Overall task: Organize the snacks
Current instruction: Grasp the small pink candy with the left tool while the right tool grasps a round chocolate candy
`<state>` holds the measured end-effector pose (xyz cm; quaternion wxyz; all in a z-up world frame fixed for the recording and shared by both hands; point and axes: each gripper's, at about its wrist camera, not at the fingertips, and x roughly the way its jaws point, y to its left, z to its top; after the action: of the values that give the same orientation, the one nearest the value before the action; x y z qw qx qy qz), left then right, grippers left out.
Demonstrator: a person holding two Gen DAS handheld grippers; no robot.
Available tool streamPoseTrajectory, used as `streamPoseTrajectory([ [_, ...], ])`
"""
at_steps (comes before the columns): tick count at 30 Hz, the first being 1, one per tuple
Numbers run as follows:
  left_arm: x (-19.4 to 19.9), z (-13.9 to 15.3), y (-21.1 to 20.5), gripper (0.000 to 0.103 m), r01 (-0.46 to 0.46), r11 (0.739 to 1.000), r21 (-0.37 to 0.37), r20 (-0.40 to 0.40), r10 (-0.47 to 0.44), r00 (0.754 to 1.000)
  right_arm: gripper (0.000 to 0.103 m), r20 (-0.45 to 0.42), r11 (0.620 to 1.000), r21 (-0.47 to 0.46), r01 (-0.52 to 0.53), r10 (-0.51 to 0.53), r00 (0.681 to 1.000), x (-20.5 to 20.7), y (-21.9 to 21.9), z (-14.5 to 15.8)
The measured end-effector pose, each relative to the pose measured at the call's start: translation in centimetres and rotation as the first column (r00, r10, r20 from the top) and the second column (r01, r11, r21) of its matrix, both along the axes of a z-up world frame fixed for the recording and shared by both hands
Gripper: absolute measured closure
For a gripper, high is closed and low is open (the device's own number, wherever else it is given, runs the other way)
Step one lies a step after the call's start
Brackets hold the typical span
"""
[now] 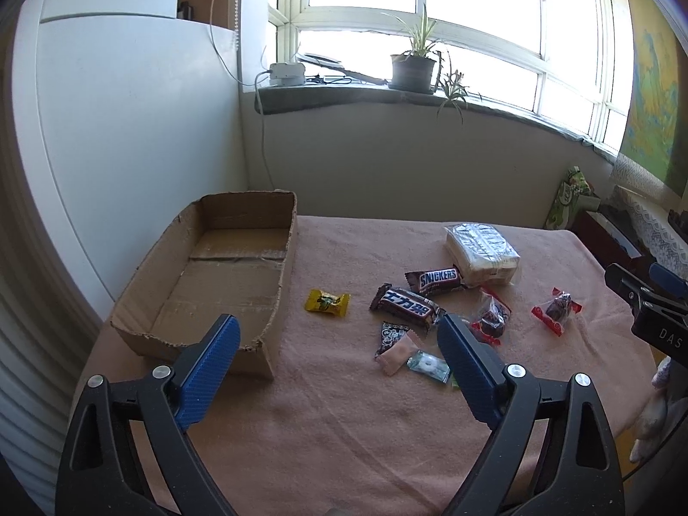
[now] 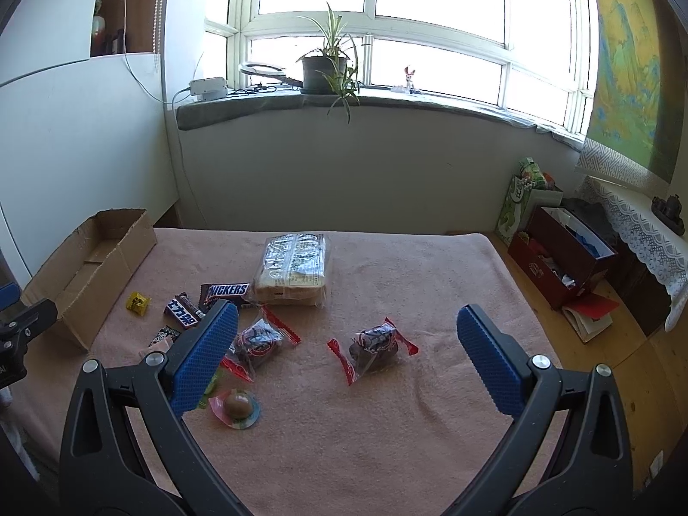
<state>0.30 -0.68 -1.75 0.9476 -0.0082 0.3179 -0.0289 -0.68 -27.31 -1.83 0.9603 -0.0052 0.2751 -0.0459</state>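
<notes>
Shallow brown cardboard box [image 1: 223, 275] sits empty at the far-left corner of the pink towel-covered table [image 1: 344, 430], w/ snacks clustered mid-table: Snickers bar [image 1: 436, 280], yellow-wrapped candy [image 1: 327, 301], clear-wrapped bread pack [image 2: 294, 268]. Left gripper [image 1: 339, 344] jaws wide apart, nothing btwn. Right gripper [image 2: 348, 335] also spread, around a red-ended candy bag [image 2: 372, 344], not touching. Near side of the towel is bare.

"SNICKERS" on brown bar wrapper [image 1: 435, 280]

potted plant [image 2: 327, 69] on windowsill [image 2: 266, 105] | landscape painting [image 2: 625, 77] right | red box [image 2: 559, 258] on floor
</notes>
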Motion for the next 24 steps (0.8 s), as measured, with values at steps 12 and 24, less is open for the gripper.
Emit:
streamPoseTrajectory([
  [12, 0.7, -3.7, -0.9, 0.046, 0.091, 0.995, -0.05, -0.136, -0.097, 0.986, 0.027, -0.115, 0.988, 0.088, -0.129, 0.139, 0.984, -0.6, -0.7, -3.7],
  [24, 3.3, -5.7, -2.5, 0.068, 0.182, 0.982, -0.051, -0.193, -0.189, 0.963, 0.058, -0.23, 0.937, 0.199, -0.286, 0.328, 0.916, 1.7, 3.9, -8.0],
])
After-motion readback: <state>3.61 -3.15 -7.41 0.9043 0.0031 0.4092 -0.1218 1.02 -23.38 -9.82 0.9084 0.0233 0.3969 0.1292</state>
